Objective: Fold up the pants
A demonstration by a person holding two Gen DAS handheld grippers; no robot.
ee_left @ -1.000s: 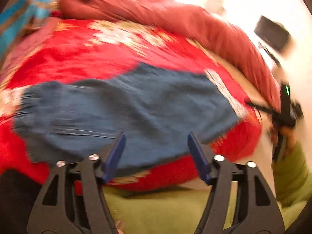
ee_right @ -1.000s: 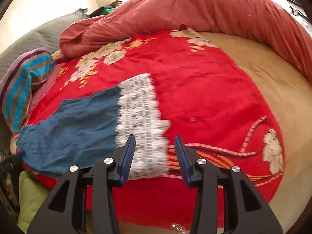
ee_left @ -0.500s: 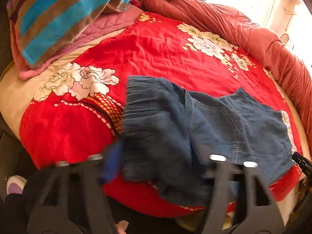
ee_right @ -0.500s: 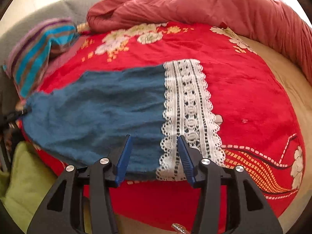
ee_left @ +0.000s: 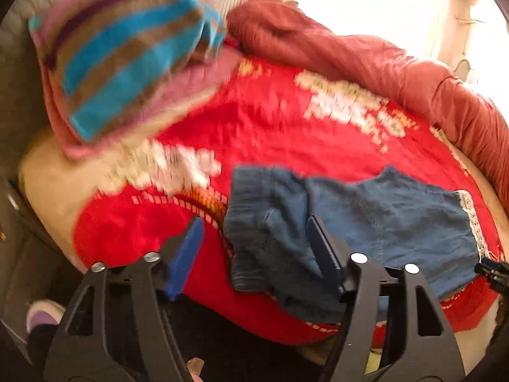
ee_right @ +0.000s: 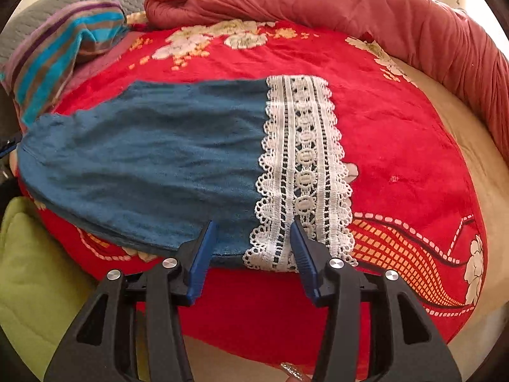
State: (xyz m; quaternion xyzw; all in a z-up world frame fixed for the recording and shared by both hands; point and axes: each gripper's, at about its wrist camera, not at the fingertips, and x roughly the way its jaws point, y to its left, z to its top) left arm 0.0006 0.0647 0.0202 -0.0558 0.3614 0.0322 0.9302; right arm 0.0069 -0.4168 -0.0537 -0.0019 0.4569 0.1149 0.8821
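Blue denim pants (ee_right: 152, 156) with a white lace hem (ee_right: 302, 172) lie across a red flowered blanket (ee_right: 397, 133). In the left wrist view the pants (ee_left: 397, 222) show their rumpled waistband end (ee_left: 264, 232) hanging near the bed's front edge. My left gripper (ee_left: 254, 242) is open, its jaws on either side of the waistband end without closing on it. My right gripper (ee_right: 253, 242) is open, just in front of the lace hem at the bed's edge. The right gripper's tip (ee_left: 491, 272) shows at the far right of the left wrist view.
A striped blue, brown and pink blanket (ee_left: 127, 60) lies on a pink pillow at the far left. A rolled maroon quilt (ee_right: 318, 0) runs along the back and right of the bed. A green cushion (ee_right: 35, 270) sits beside the bed.
The left gripper pulled back and swung slightly right; the waistband now lies between its jaws. The right gripper moved closer to the lace hem.
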